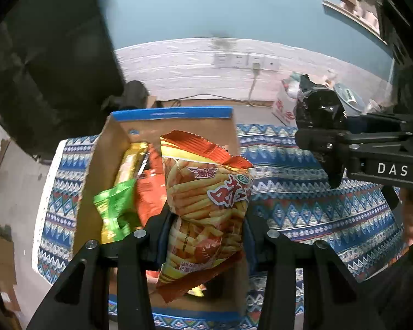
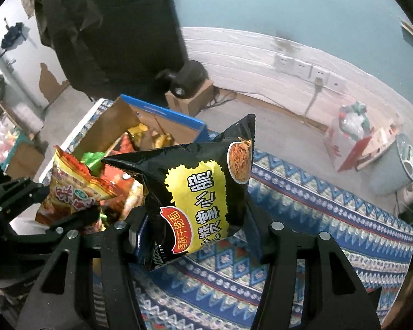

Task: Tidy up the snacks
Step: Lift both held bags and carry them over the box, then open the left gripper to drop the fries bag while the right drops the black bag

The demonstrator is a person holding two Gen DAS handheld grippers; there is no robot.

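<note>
Box (image 1: 118, 134) seemingly crowded; cloth (image 2: 316, 220) beside lies open.
</note>
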